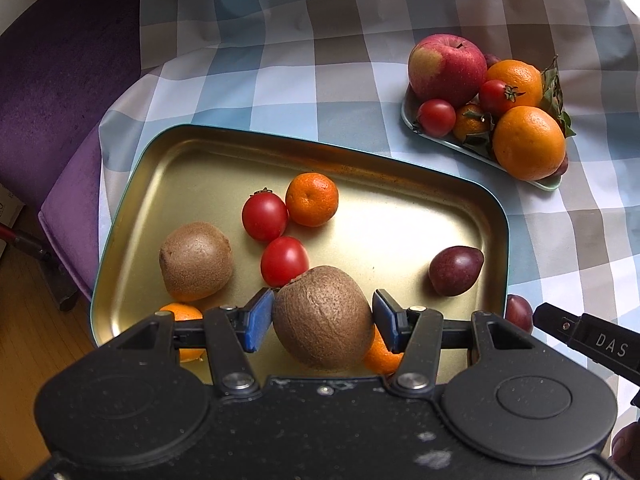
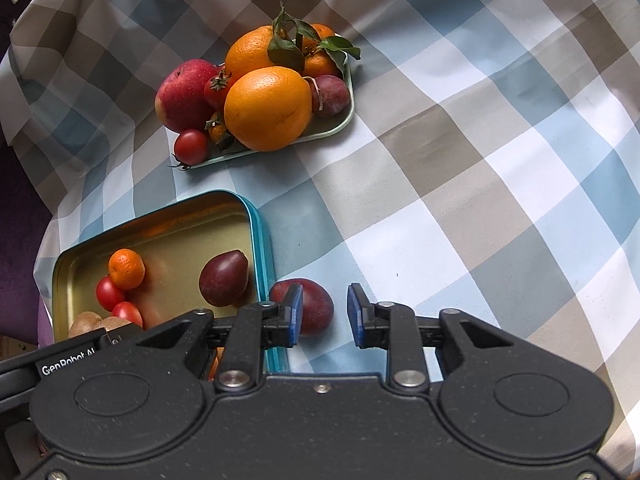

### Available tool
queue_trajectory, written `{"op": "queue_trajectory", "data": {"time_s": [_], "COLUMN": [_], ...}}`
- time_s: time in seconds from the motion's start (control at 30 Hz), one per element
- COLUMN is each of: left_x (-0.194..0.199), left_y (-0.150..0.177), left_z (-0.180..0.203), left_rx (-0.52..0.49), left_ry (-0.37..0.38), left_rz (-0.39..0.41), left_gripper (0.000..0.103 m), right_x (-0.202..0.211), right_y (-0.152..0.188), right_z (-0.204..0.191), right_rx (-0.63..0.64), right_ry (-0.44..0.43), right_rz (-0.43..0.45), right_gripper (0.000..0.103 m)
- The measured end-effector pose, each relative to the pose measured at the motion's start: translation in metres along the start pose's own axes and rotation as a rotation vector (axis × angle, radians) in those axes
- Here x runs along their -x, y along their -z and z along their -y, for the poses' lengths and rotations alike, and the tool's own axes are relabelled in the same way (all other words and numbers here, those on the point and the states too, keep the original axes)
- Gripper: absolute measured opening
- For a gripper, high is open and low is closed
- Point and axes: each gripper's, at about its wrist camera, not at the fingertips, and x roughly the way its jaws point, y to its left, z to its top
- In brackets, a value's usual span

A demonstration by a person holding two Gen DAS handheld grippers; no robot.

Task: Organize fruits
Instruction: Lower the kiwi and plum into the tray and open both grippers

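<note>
Two claws hang over the checked surface (image 2: 440, 240). The left claw (image 1: 322, 322) pinches a brown kiwi (image 1: 320, 312) at the near edge of the gold tin tray (image 1: 400, 220). The right claw (image 2: 323, 314) stands narrowly apart and empty. A dark plum (image 2: 318, 306) lies behind its left finger, just right of the tray.

Both grippers: black speckled plastic bodies, blue pads, silver pivot screws; white "DAS", "GenRobot" lettering.
</note>
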Motion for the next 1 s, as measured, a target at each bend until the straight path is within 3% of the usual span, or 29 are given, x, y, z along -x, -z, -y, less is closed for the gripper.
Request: {"op": "queue_trajectory", "data": {"time_s": [0.47,1.0], "left_x": [-0.003,0.001], "left_y": [-0.002,-0.001], "left_z": [-0.001,0.001], "left_rx": [0.005,0.011], "left_ry": [0.003,0.033], "left_rz": [-0.009,-0.006], "left_gripper": [0.055,0.055], "right_x": [-0.031,-0.013], "right_y": [-0.016,0.024], "right_z": [-0.013,-0.004], "right_rx": [-0.02,0.062], "right_ry": [0.008,0.016], "right_rz": [-0.034,-0.044], "right_gripper": [0.037,0.052]}}
